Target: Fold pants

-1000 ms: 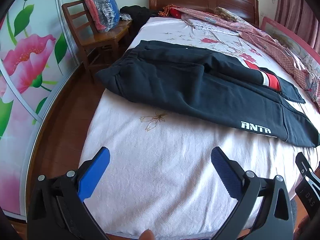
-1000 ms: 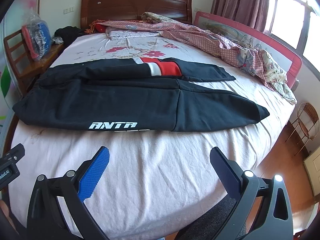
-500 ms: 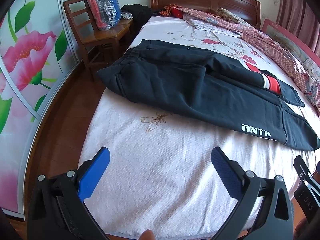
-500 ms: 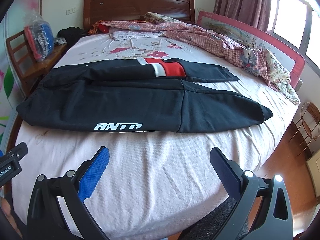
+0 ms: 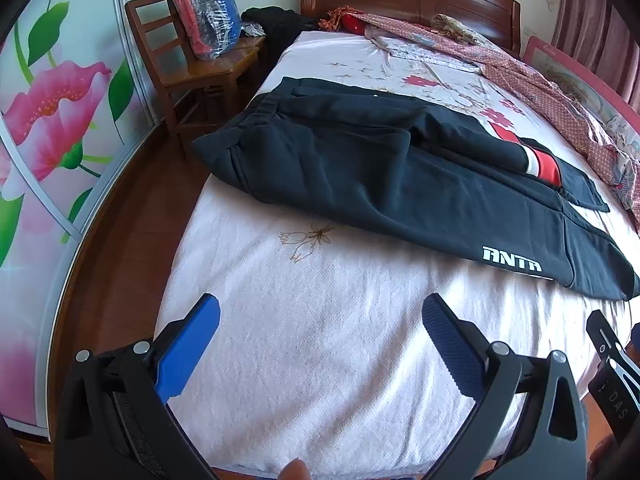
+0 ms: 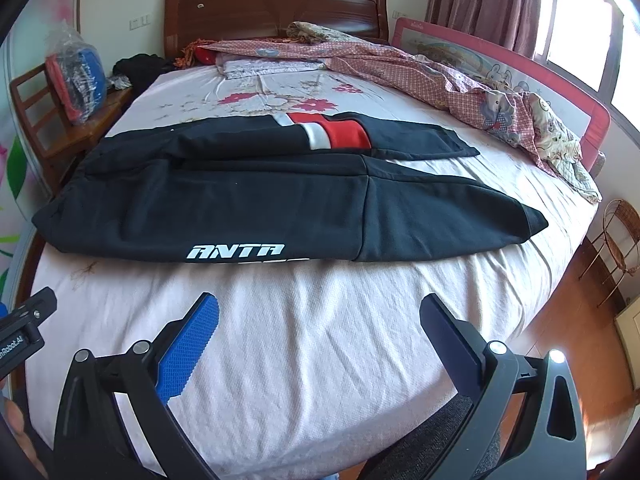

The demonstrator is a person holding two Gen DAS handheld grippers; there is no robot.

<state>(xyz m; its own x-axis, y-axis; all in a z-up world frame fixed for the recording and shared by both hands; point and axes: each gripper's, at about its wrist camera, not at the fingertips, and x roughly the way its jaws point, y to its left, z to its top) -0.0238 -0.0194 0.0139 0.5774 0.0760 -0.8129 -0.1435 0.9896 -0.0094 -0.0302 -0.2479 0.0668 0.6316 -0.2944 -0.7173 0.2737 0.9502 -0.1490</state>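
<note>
Black pants (image 5: 400, 176) (image 6: 256, 200) with a white ANTA logo and a red and white band lie flat across the bed, waist at the left, leg ends at the right. One leg rests on the other lengthwise. My left gripper (image 5: 320, 316) hovers open over the bare sheet near the bed's front edge, short of the waist end. In the right wrist view my right gripper (image 6: 318, 316) is open too, above the sheet in front of the logo. Neither holds anything.
The bed (image 6: 320, 360) has a pale pink sheet and a wooden headboard (image 6: 276, 4). A checked quilt (image 6: 440, 76) lies bunched along the far right beside a red guard rail (image 6: 520, 68). A wooden chair (image 5: 192, 72) with bagged clothes stands left of the bed. A wire basket (image 6: 620, 236) stands on the floor at right.
Both grippers have crept slightly forward and their views have shifted a little. The pants lie as before and both grippers stay open.
</note>
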